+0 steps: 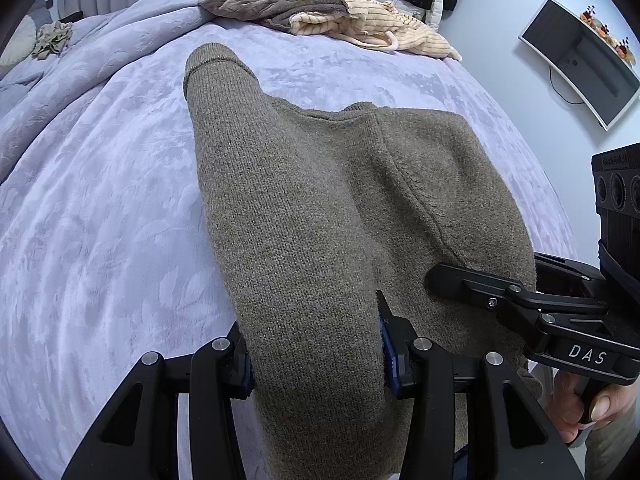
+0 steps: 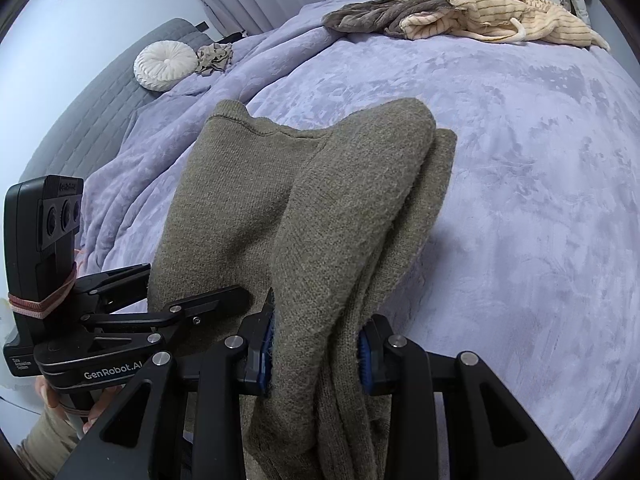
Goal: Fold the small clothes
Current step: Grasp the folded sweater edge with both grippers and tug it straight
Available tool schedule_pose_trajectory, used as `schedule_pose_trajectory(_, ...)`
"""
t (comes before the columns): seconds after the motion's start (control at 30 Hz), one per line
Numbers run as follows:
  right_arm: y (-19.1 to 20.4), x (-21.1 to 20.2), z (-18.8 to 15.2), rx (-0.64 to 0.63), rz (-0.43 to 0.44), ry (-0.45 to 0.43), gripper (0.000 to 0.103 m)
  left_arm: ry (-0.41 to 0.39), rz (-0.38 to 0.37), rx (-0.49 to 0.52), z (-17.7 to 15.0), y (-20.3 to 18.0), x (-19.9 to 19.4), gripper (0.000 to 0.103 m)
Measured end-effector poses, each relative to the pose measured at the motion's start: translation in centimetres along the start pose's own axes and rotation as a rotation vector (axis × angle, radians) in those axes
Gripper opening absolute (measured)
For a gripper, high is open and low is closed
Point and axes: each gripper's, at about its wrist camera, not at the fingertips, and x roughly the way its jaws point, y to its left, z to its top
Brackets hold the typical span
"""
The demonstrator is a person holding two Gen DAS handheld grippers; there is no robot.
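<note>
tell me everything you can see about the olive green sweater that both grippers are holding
The olive green sweater is a fine, slightly fuzzy knit with a ribbed neckline and stitched seams. It is partly folded, its sides doubled inward, and stretches from the grippers toward the far clothes pile, its far part lying on the lilac bedspread. The left gripper jaws pinch its near left fold; the right gripper jaws clamp several bunched layers on the right. Its near end hangs below the jaws.

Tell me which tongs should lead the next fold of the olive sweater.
Probably the right tongs: they clamp the bunched, doubled edge of the olive sweater, with bare blanket beside them. The left tongs grip the flatter sleeve side.
</note>
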Motion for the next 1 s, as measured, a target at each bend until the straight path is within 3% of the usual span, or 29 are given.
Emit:
schedule_pose_trajectory(0.43, 1.1, -0.1, -3.0, 0.005, 0.006, 0.022, 0.036, 0.024, 0.004, -0.005, -3.3, 0.0, -0.5, 0.048)
schedule_pose_trajectory(0.87, -0.2, 2.7, -4.6, 0.018, 0.040, 0.076, 0.035, 0.063, -0.016, -0.066, -6.0, 1.8, 1.5, 0.048)
schedule_pose_trajectory(0.97, -0.9, 3.1, -4.8, 0.026, 0.051, 0.082, 0.036, 0.063, -0.021, -0.069, -6.3, 2.1, 1.8, 0.052)
schedule_pose_trajectory(1.0, -1.1, 3.2, -4.9, 0.030, 0.056, 0.083, 0.036, 0.062, -0.014, -0.069, -6.3, 2.1, 1.9, 0.059)
